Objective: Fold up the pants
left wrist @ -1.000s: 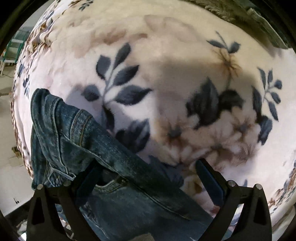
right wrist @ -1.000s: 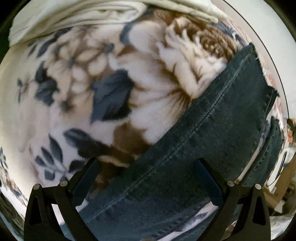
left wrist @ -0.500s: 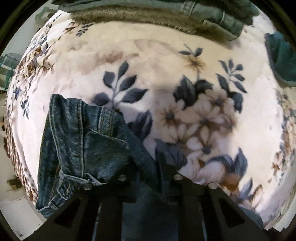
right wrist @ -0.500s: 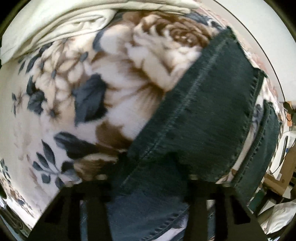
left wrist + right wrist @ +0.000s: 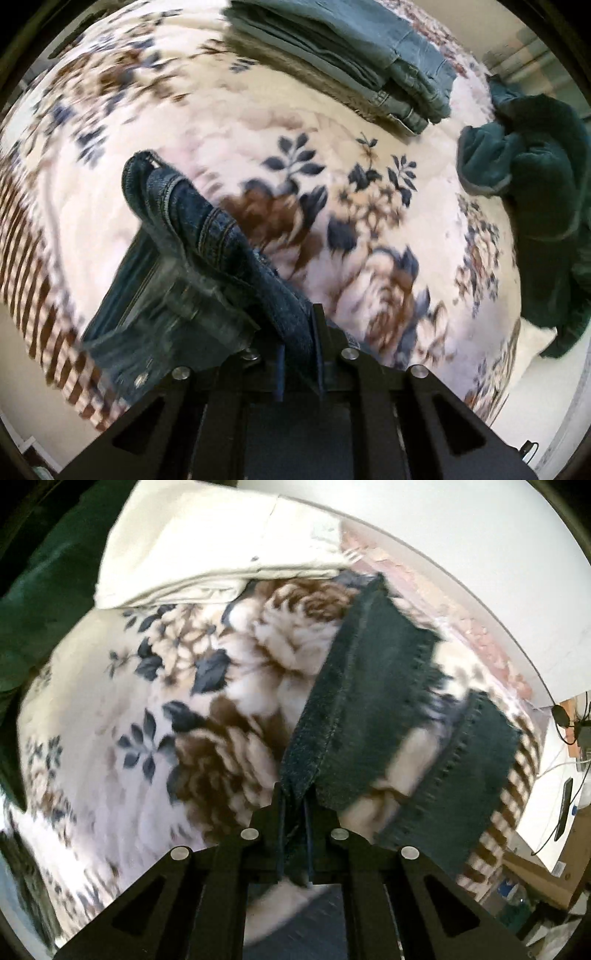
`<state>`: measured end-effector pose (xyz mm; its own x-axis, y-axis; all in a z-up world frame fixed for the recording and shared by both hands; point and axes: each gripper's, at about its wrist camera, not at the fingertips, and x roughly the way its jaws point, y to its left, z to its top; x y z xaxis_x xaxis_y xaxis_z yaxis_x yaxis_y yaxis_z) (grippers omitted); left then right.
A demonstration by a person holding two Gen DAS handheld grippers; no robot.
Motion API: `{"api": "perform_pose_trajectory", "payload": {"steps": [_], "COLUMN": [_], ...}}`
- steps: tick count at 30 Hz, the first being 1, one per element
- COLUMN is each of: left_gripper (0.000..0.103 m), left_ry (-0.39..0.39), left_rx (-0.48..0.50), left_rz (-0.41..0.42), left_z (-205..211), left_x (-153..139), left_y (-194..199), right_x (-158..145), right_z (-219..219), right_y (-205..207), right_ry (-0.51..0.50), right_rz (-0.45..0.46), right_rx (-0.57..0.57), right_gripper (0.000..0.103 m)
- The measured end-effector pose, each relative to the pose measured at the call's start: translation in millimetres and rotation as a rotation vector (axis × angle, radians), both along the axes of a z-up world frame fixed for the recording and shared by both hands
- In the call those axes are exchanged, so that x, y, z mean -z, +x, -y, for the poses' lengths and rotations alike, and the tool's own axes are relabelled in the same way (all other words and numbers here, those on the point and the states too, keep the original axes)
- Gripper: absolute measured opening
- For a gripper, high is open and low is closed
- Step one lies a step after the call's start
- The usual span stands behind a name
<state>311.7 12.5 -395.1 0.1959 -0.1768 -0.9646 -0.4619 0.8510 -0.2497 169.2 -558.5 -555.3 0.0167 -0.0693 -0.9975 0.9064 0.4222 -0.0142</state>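
Dark blue jeans (image 5: 192,236) lie on a floral blanket (image 5: 229,122). My left gripper (image 5: 299,347) is shut on the jeans near the waistband and holds that end lifted off the blanket. In the right wrist view my right gripper (image 5: 295,812) is shut on a trouser leg of the same jeans (image 5: 369,701) near its frayed hem. The second leg's hem (image 5: 476,775) hangs to the right. The cloth hides both grippers' fingertips.
A stack of folded grey-green pants (image 5: 354,55) lies at the far side of the blanket. A dark green garment (image 5: 532,177) is bunched at the right. A folded cream cloth (image 5: 207,542) lies at the back. Desk clutter (image 5: 569,760) stands beyond the bed's right edge.
Both grippers went from open around the jeans to shut on them. Both have since lifted and pulled back, raising the waistband end and the leg off the blanket.
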Motion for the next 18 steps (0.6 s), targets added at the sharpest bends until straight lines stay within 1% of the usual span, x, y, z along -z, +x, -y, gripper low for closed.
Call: {"api": "perform_pose_trajectory", "payload": {"steps": [1,2,3,4,5,7,9,10,11,13,14,16,18], "left_gripper": [0.009,0.009,0.009,0.009,0.009,0.009,0.009,0.009,0.009,0.009,0.009,0.013,0.013], "left_ry": [0.001,-0.006,-0.007,-0.01,-0.014,-0.016,-0.048,-0.064,-0.069,-0.04,-0.043,-0.031,0.021], "left_rx": [-0.013,-0.023,-0.036,-0.058,-0.065,-0.102,-0.146,-0.176,-0.181,-0.206,-0.229,-0.257,-0.28], "left_rz": [0.001,-0.001,-0.008,-0.019,-0.032,-0.063,-0.107,-0.12,-0.127,-0.148,-0.143,-0.154,-0.149], "left_z": [3,-1,-9,-14,-20,-25,-35,-41,-42,-44,-47,-46,-38], "left_x": [0,3,23,23,34,50,74,89,101,123,134,139,128], "left_y": [-11,-19,-19,-43,-49,-75,-103,-117,-123,-133,-138,-141,-138], "right_x": [-12,-32,-46,-53,-56,-58,-50,-42,-34,-13,-2,16,26], "right_z": [2,21,30,26,30,29,30,30,30,27,26,24,26], "right_y": [-16,-21,-28,-43,-60,-98,-125,-139,-145,-159,-162,-167,-172], "right_ry": [0.004,0.009,0.009,0.007,0.012,0.015,0.031,0.033,0.04,0.053,0.062,0.077,0.106], "right_rz": [0.01,0.013,0.012,0.011,0.005,-0.013,-0.029,-0.037,-0.046,-0.064,-0.073,-0.078,-0.072], "right_rx": [-0.008,-0.015,-0.022,-0.03,-0.038,-0.046,-0.057,-0.063,-0.069,-0.076,-0.076,-0.089,-0.076], "right_gripper": [0.008,0.008,0.008,0.008,0.008,0.008,0.008,0.008,0.008,0.008,0.008,0.009,0.016]}}
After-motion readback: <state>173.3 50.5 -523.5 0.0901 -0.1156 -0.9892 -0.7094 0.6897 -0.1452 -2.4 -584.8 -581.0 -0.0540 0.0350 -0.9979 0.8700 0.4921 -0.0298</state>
